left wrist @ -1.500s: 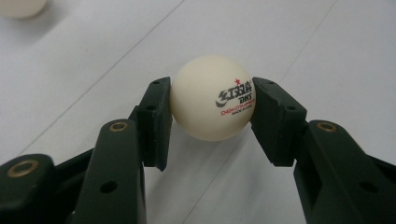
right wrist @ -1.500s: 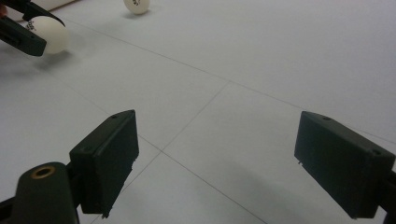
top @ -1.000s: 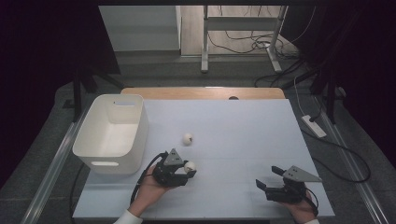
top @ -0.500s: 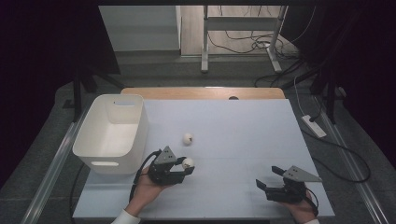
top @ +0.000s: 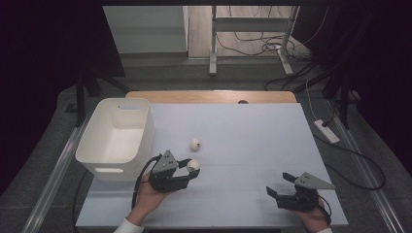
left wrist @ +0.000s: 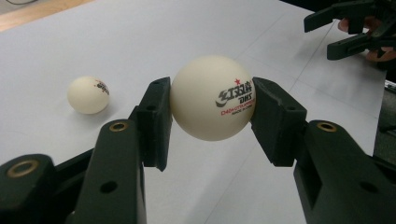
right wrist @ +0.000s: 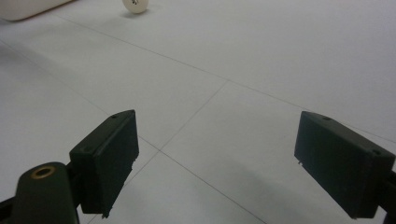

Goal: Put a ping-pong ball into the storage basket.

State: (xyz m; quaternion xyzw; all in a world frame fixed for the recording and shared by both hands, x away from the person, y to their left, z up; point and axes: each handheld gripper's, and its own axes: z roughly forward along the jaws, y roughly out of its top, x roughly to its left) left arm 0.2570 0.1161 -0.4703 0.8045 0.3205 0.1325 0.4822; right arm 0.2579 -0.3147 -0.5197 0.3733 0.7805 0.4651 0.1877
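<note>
left gripper view: ball [left wrist: 212, 98] clamped between left fingers [left wrist: 154, 116]; right fingers [right wrist: 109, 154] spread, seemingly empty

Your table [top: 252, 136] is evenly and brightly lit from overhead, while the surroundings fall off into deep, murky dark at both sides of the high view. That view is soft and slightly grainy. In your left gripper view, the ball [left wrist: 212, 98] between the jaws is sharp, its print readable, with gentle shading underneath it; the second ball [left wrist: 88, 94] beyond the jaws is softer and throws a faint shadow. In your right gripper view, diffuse shadows lie under the jaws, and the surface ahead blurs.
</note>
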